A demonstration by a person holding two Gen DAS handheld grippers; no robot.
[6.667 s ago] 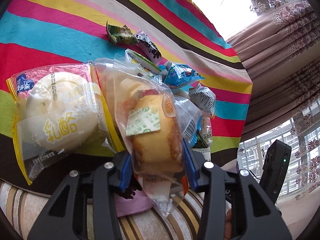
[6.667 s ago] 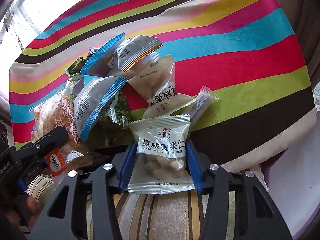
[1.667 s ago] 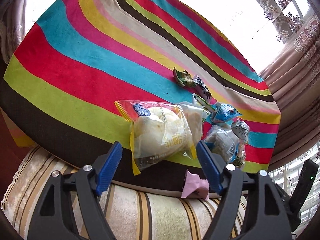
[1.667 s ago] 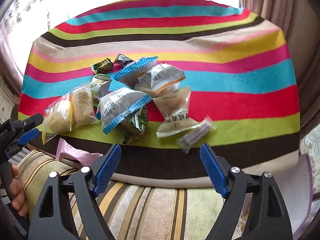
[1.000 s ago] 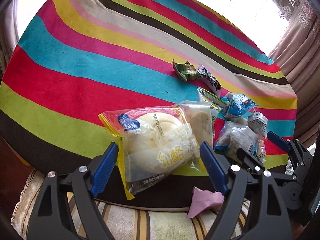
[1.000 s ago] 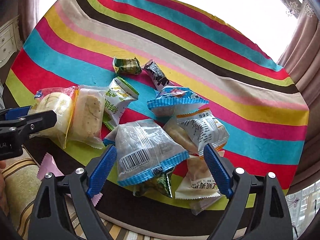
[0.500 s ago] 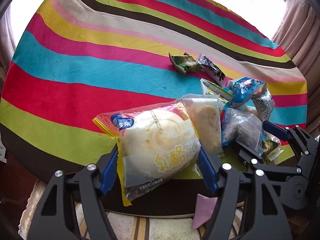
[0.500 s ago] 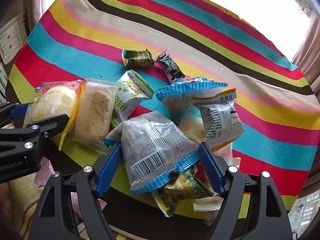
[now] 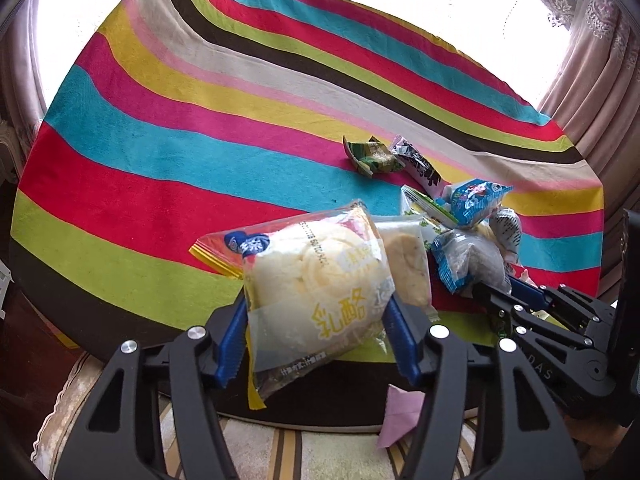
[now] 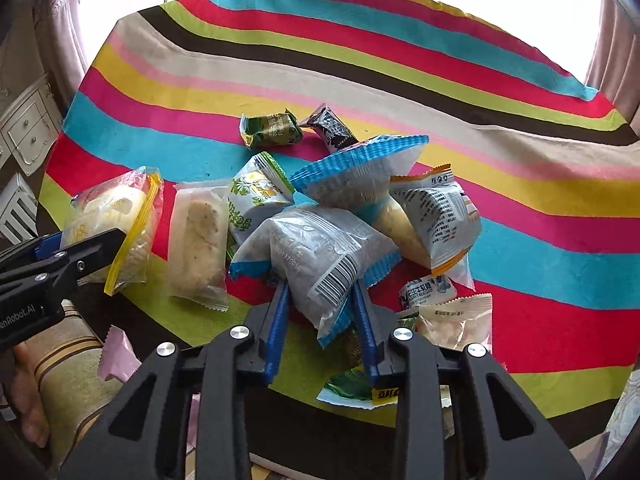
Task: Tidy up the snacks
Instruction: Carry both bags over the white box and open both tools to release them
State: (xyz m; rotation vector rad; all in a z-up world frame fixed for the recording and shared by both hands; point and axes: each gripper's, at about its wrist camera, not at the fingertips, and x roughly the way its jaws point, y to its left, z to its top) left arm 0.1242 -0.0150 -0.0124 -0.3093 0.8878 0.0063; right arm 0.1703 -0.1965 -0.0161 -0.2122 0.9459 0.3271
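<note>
While both grippers are busy at the near edge of the striped cloth (image 9: 168,152), each pinches one packet: the left gripper (image 9: 312,332) has its blue jaws pressed onto the near end of the bun bag (image 9: 316,276), and the right gripper (image 10: 320,320) has its jaws squeezed on the near corner of the grey packet (image 10: 316,256). The bun bag sits at the left end of the snack pile, beside a pale cake packet (image 10: 196,240); its long axis runs from the jaws away to the far left, with the blue logo and yellow seal at the far end. It looks light, puffy and soft, so a hard squeeze would probably crush the bread; the slick film may slip, and a hold on the crimped end seems safer than one on the bun. The grey packet lies on top of the pile's middle, its long axis running near to far, barcode end toward the jaws and blue crimped edge at its sides. It seems light and air-filled, likely to sag or swing when lifted by one corner. Other small packets lie touching around it, so it may drag neighbours.
</note>
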